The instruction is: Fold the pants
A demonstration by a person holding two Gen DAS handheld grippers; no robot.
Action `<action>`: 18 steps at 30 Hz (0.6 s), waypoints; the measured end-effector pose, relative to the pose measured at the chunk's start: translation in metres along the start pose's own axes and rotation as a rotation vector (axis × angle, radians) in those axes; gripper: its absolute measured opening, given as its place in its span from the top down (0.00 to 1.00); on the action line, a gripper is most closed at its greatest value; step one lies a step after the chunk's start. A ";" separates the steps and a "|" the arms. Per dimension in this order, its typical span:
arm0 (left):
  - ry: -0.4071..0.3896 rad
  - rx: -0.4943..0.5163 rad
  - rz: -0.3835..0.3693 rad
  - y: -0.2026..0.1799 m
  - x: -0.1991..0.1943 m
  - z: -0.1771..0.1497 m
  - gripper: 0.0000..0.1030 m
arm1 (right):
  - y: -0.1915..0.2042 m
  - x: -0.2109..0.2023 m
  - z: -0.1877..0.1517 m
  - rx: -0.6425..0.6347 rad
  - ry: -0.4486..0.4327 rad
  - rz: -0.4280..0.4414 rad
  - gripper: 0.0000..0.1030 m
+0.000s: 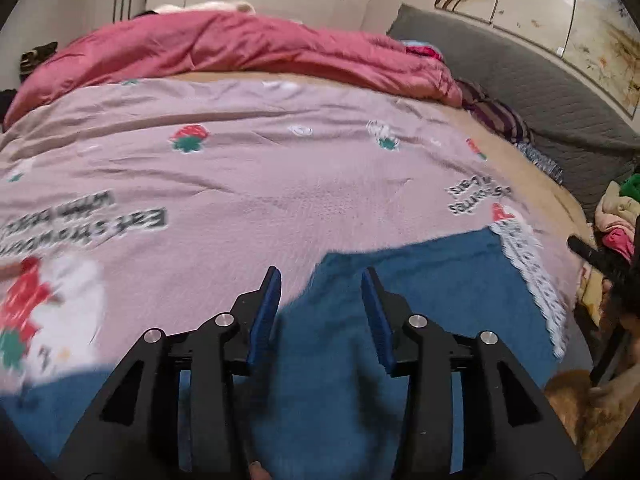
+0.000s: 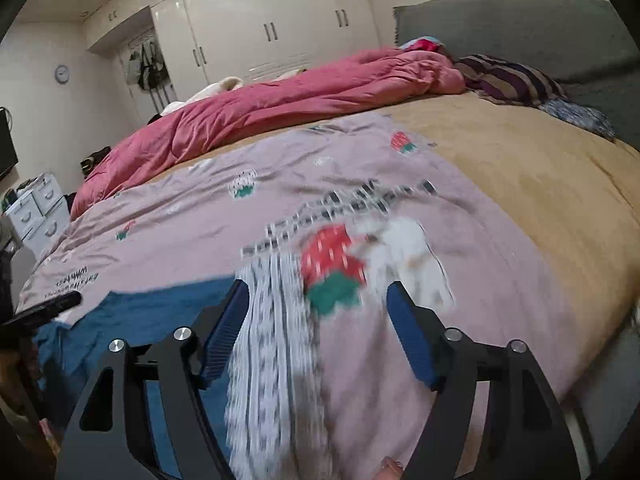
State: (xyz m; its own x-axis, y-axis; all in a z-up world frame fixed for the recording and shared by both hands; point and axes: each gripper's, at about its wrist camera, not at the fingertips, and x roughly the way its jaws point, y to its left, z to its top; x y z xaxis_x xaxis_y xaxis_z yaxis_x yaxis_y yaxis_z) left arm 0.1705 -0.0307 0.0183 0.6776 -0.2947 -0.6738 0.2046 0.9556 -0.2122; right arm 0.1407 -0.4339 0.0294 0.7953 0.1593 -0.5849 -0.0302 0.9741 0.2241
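Note:
Blue pants (image 1: 420, 292) lie flat on a pink strawberry-print blanket (image 1: 240, 168) at the near edge of the bed. A white patterned strip (image 1: 532, 284) runs along their right edge. My left gripper (image 1: 320, 276) hovers open over the pants, with nothing between its blue pads (image 1: 264, 312). In the right wrist view the pants (image 2: 160, 304) show at lower left and the white strip (image 2: 272, 340) runs under my right gripper (image 2: 317, 286). That gripper is wide open above the strip and blanket (image 2: 400, 208), holding nothing. Both views are blurred.
A rumpled pink duvet (image 1: 224, 44) lies across the far side of the bed. Striped pillows (image 2: 508, 78) rest against a grey headboard (image 1: 520, 68). A tan sheet (image 2: 520, 168) covers the right part. Loose clothes (image 1: 616, 216) are piled at the right, and white drawers (image 2: 40, 208) stand at the left.

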 end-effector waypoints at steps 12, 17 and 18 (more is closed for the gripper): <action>0.023 0.000 0.160 0.024 -0.072 -0.074 0.50 | 0.116 -0.022 -0.089 -0.258 0.113 0.102 0.32; 0.069 0.021 0.286 0.040 -0.067 -0.086 0.46 | 0.129 -0.002 -0.101 -0.292 0.204 0.039 0.32; 0.085 0.010 0.287 0.046 -0.065 -0.088 0.46 | 0.122 0.003 -0.101 -0.273 0.231 -0.011 0.32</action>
State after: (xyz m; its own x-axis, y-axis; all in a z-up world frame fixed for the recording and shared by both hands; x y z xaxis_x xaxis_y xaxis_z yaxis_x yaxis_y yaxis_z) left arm 0.0733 0.0316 -0.0101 0.6474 -0.0115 -0.7621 0.0202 0.9998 0.0020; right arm 0.0783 -0.2983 -0.0232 0.6399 0.1502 -0.7536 -0.2081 0.9779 0.0182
